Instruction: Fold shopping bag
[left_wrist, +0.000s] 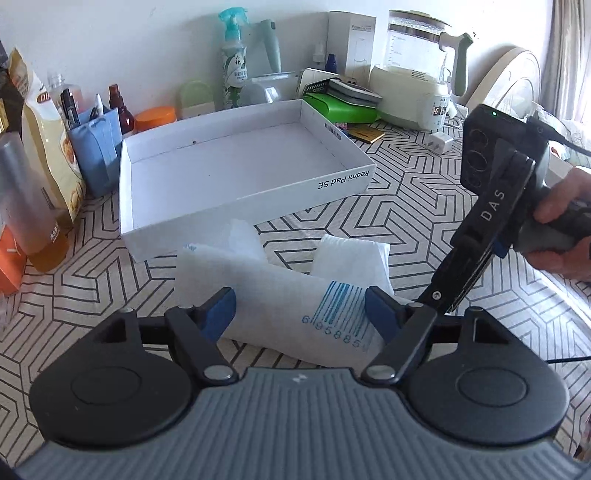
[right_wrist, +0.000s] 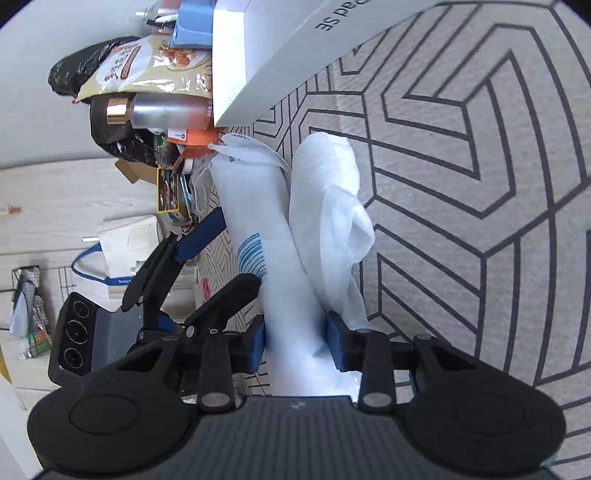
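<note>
Item: thin white plastic shopping bag with blue barcode (left_wrist: 295, 295), rolled, at my 12 o'clock | handling: light, limp, slippery, likely to spring loose | hold: mid-roll | my left tongs (left_wrist: 300, 310) spread wide astride it, pads clear | my right tongs (right_wrist: 301, 341) pinching its end.

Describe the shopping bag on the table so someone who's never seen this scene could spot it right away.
Find the big, shallow white box on the geometric-patterned tablecloth. Just in front of it, nearer the cameras, lies the shopping bag, a thin white plastic bundle partly folded into a band. Its blue printed barcode sets it apart from everything nearby.
</note>
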